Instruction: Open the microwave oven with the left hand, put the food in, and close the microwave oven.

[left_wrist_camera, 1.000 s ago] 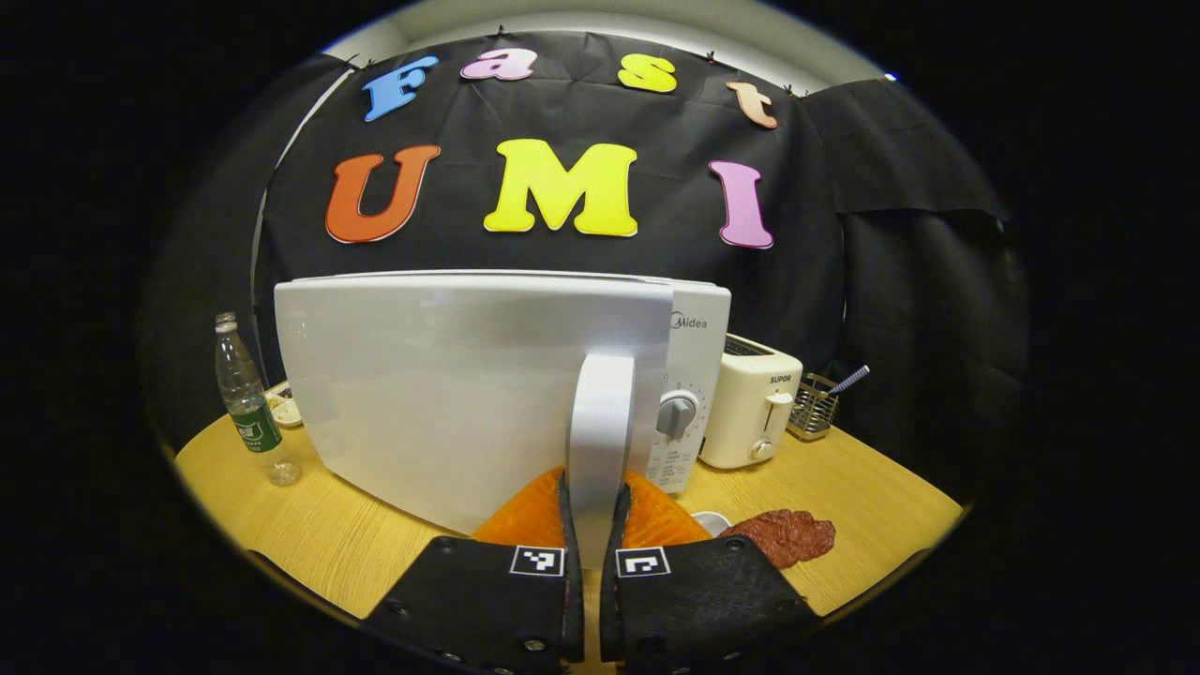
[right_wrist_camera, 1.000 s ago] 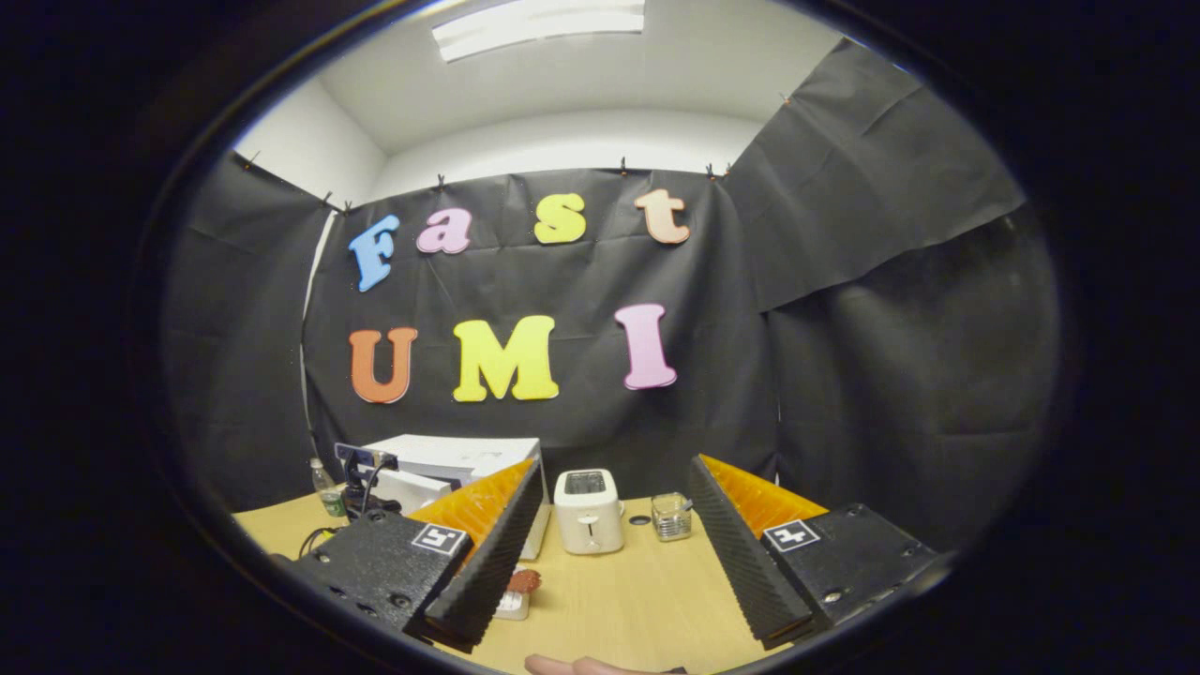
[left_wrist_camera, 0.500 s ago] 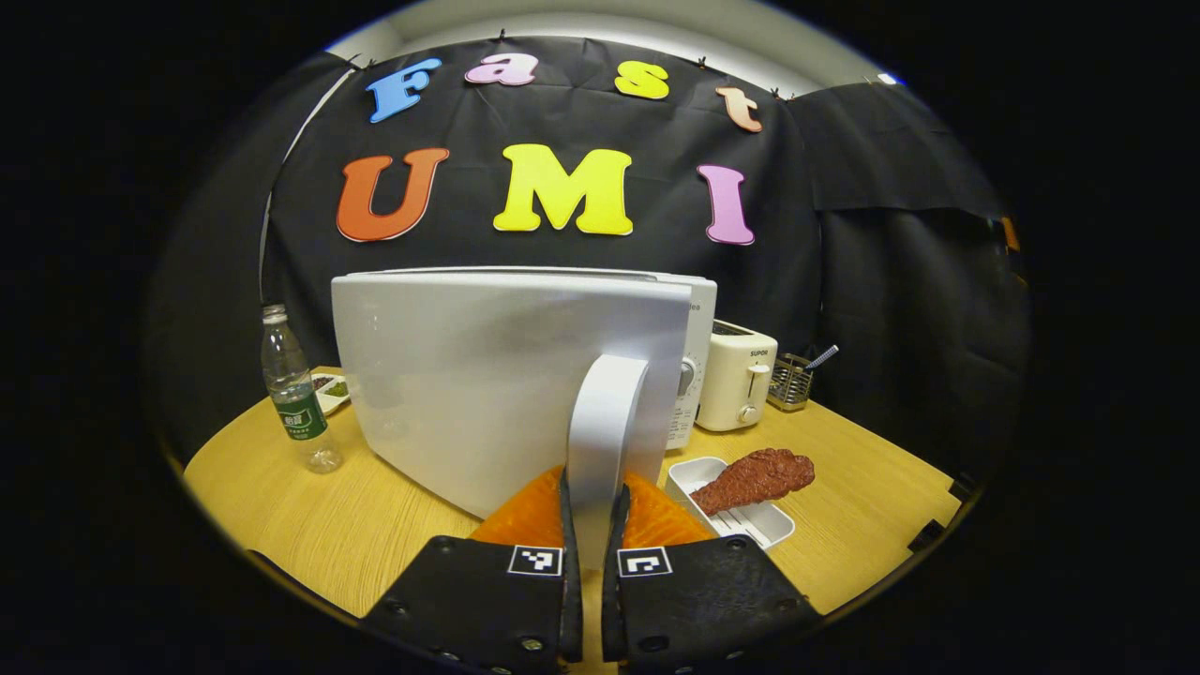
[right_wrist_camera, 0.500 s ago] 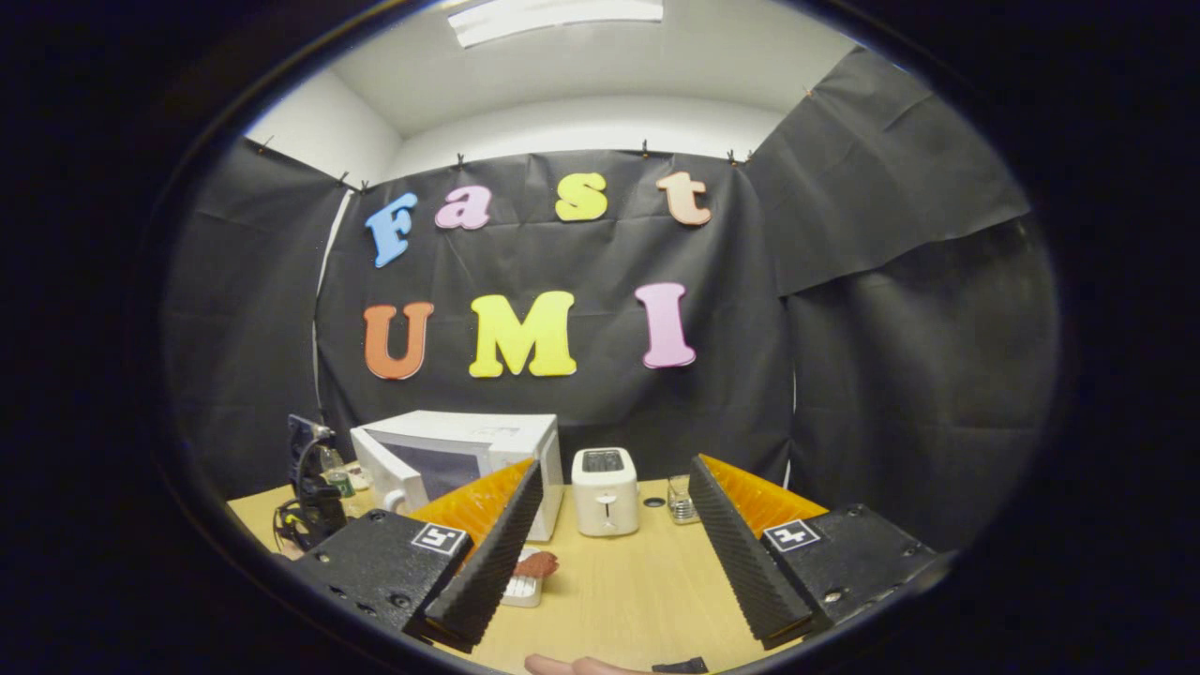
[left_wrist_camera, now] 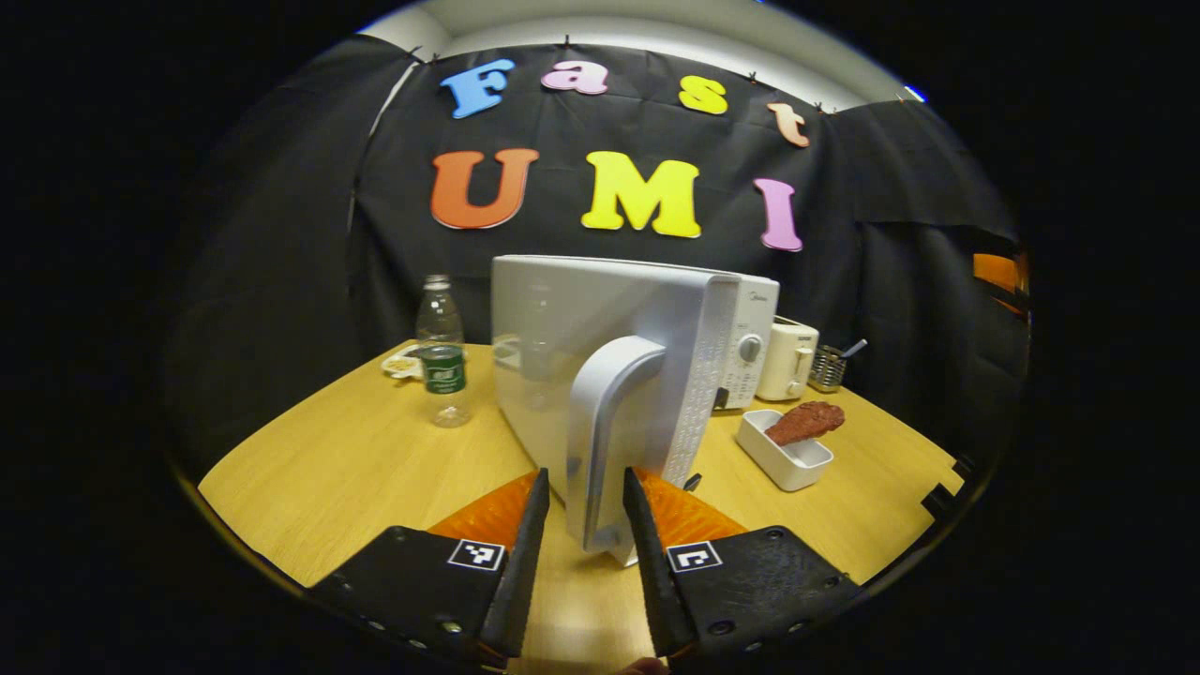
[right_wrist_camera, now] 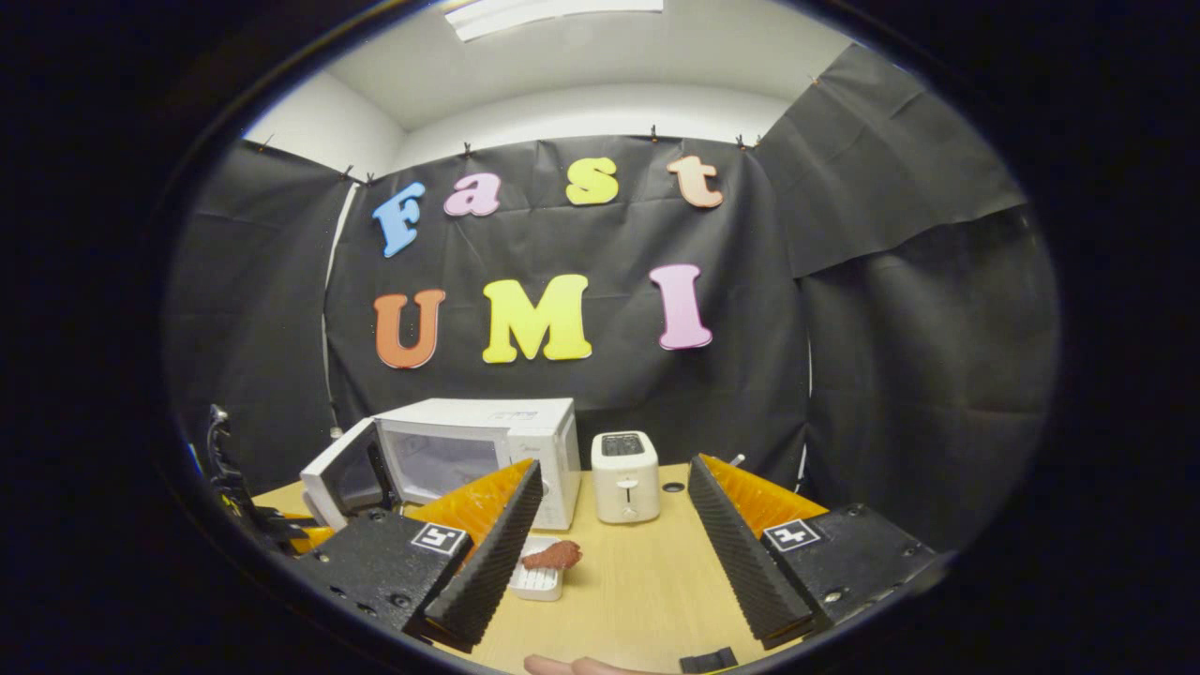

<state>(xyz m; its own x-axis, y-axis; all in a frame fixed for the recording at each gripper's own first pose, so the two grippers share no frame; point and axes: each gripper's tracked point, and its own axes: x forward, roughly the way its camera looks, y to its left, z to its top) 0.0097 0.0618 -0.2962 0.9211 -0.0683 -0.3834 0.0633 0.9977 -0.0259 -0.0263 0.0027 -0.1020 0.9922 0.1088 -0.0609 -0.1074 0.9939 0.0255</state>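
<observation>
My left gripper [left_wrist_camera: 581, 544] spread around smooth curved door handle [left_wrist_camera: 605, 422] of glossy microwave [left_wrist_camera: 647, 337]; right gripper [right_wrist_camera: 609, 534] spread wide, empty.

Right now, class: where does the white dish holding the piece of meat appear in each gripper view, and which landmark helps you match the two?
Left gripper view: the white dish sits right of centre, beside the open microwave door.
Right gripper view: it lies low, left of centre, by the right gripper's finger.
Shared landmark: the toaster, behind the dish.
</observation>
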